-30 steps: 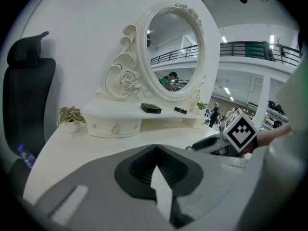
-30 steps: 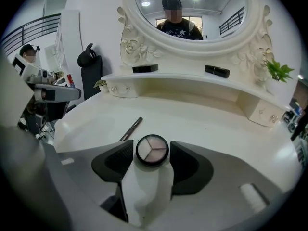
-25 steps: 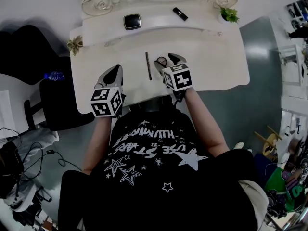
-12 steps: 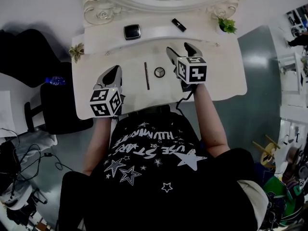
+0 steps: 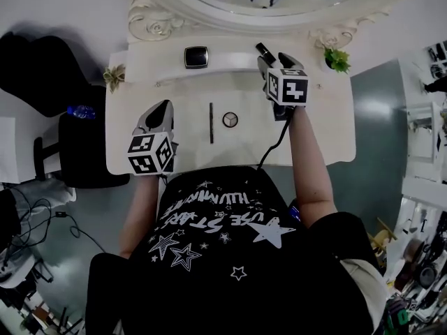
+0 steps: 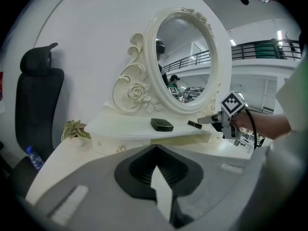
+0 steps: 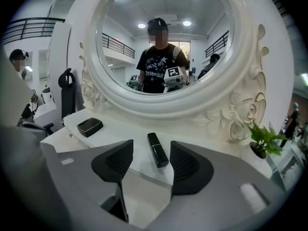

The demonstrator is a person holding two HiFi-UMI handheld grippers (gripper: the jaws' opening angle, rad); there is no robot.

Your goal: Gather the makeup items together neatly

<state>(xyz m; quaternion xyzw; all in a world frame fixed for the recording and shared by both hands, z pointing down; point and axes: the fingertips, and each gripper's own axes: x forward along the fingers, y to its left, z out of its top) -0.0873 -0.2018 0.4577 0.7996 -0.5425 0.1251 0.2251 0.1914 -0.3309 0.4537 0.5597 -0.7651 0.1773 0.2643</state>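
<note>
A black lipstick tube [image 7: 158, 149] lies on the vanity's raised shelf [image 5: 230, 56]. My right gripper [image 7: 151, 147] stands open, one jaw on each side of the tube, not closed on it; from above the right gripper [image 5: 274, 56] covers most of the lipstick [image 5: 262, 47]. A square black compact [image 5: 196, 56] sits further left on the shelf. On the tabletop lie a thin dark pencil [image 5: 211, 123] and a small round compact [image 5: 230, 120]. My left gripper [image 5: 161, 110] rests shut and empty over the table's left front.
Small potted plants stand at the right end [image 5: 337, 60] and the left end [image 5: 113, 75] of the vanity. The ornate oval mirror [image 7: 161, 47] rises right behind the shelf. A black chair [image 6: 36, 100] stands left of the table.
My right gripper has moved away from the round compact on the tabletop, up and back to the shelf, and now straddles the lipstick. The left gripper has stayed put.
</note>
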